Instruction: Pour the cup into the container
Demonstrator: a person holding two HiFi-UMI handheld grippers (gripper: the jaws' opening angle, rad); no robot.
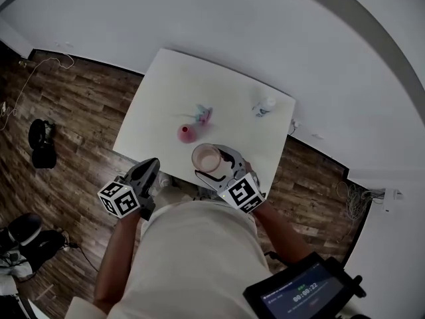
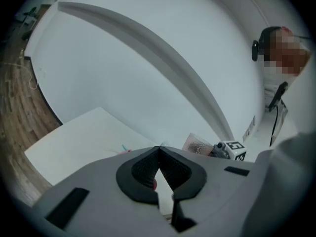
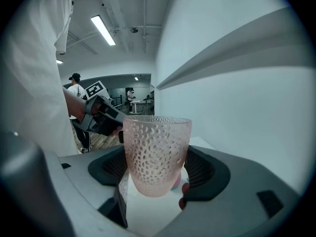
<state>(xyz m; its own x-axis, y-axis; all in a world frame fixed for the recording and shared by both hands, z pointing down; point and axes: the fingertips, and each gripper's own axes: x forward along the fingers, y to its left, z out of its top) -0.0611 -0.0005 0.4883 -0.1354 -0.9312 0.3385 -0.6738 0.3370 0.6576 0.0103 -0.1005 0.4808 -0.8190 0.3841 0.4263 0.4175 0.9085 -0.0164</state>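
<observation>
The cup (image 3: 157, 152) between the right tongs (image 1: 214, 165) is a pale, see-through pink, and its wall is covered all over in small round dimples. The right tongs and the left tongs (image 2: 158, 154) are both grey, with black ribbed pads (image 3: 203, 169). Each carries a white cube (image 1: 119, 199) printed with black square markers. Beyond the right tongs the counter (image 1: 166, 92) is plain white. On it, just past the tongs, stands a small container (image 1: 188, 134) of deeper pink, and behind that lies a teal-and-pink thing (image 1: 204, 113). To the left of the left tongs the floor (image 1: 80, 111) is dark brown wood in planks.
</observation>
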